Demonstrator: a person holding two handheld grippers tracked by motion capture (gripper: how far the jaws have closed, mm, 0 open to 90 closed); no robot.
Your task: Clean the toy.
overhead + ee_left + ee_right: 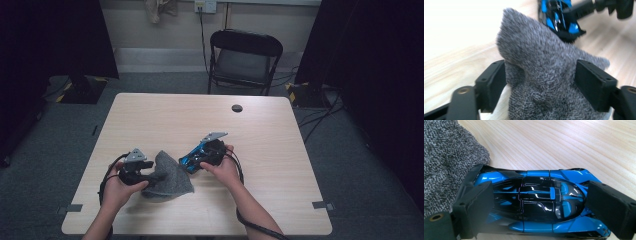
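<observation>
A grey knit cloth (172, 175) lies bunched on the wooden table (200, 115) near its front edge. My left gripper (154, 176) comes at it from the left. In the left gripper view the cloth (536, 57) stands up between the two jaws, which press on it from both sides; the left gripper (540, 82) is shut on it. My right gripper (194, 161) is shut on a blue and black toy car (188, 160), right beside the cloth. In the right gripper view the car (536, 195) lies lengthwise between the jaws, its tail against the cloth (446, 162).
A black folding chair (245, 55) stands behind the table's far edge. A round cable hole (237, 108) sits in the tabletop at the back. Dark curtains hang on both sides, and cables run over the floor at the right.
</observation>
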